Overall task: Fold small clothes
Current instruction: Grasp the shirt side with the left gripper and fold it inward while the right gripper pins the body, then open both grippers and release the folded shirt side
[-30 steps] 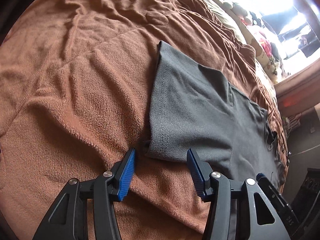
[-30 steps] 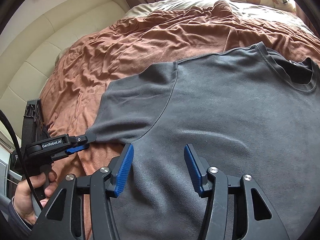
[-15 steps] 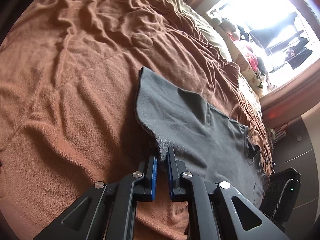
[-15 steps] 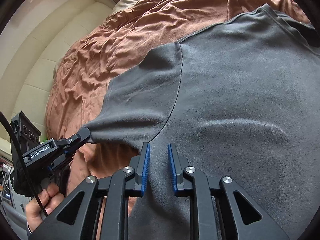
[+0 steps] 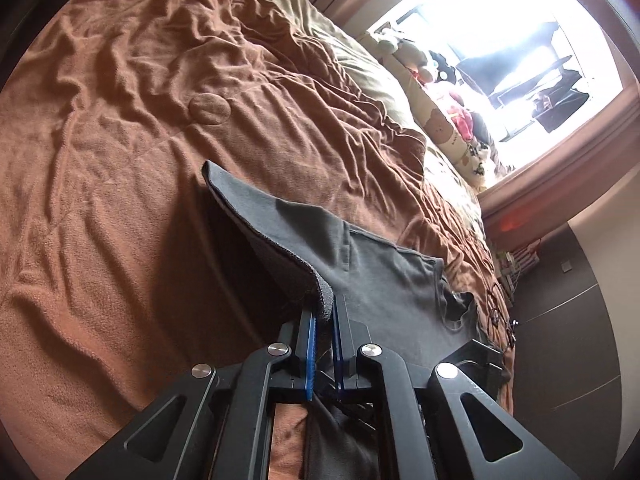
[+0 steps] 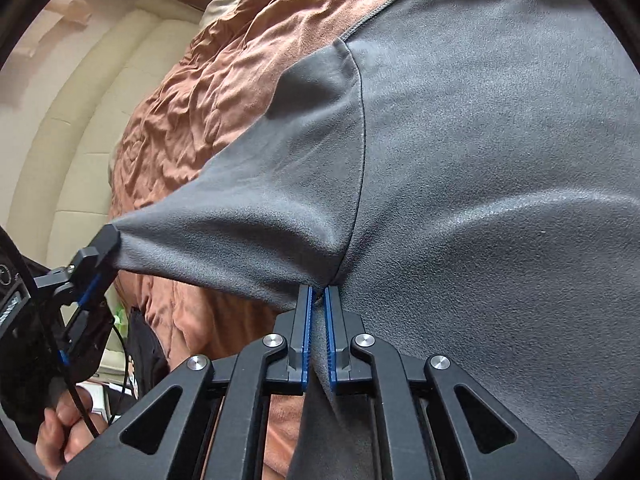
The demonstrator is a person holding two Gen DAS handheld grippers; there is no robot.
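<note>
A dark grey T-shirt [image 6: 480, 160] lies on a brown blanket [image 5: 140, 140] on a bed. My left gripper [image 5: 323, 312] is shut on the edge of the shirt's sleeve [image 5: 280, 232] and holds it lifted off the blanket. My right gripper [image 6: 317, 300] is shut on the shirt at the underarm, where the sleeve seam meets the side. The left gripper [image 6: 96, 252] also shows in the right wrist view, pulling the sleeve [image 6: 248, 216] taut to the left. The collar [image 5: 452, 300] lies toward the far right.
A cream padded headboard [image 6: 72, 128] stands at the left. An olive cover [image 5: 352, 52], a bear-print pillow [image 5: 444, 128] and soft toys [image 5: 400, 40] lie along the bright window. A dark wall panel [image 5: 568, 300] is at the right.
Both grippers went from open to shut on the shirt. The left one has lifted the sleeve off the blanket, and the right one has closed at the underarm.
</note>
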